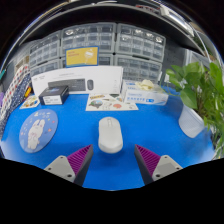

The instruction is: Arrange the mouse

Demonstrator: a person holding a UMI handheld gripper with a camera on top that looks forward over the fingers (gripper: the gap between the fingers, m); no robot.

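lying on the blue mat (70, 125), a white mouse (110, 134) sits just ahead of the gripper (113, 162), centred on the gap between the two fingers and a little beyond their tips. the fingers are spread apart, each with a purple pad (81, 158) on its inner face, and neither touches the mouse; its near end sits about level with the fingertips, free of them on both sides. the mouse points lengthwise away from the gripper, resting on its own on the mat.

to the left of it, further out on the mat, lies a second white mouse in clear packaging (37, 131). beyond that stands a small black box (55, 94), and behind it a long white keyboard box (78, 80) stands on edge. straight past the mouse lies a flat printed card (108, 101), and to the right of that a white product box (144, 94). near the right edge of the mat lies another white rounded object (190, 121), with a green leafy plant (203, 88) above it. grey drawer cabinets (100, 42) fill the wall at the back.
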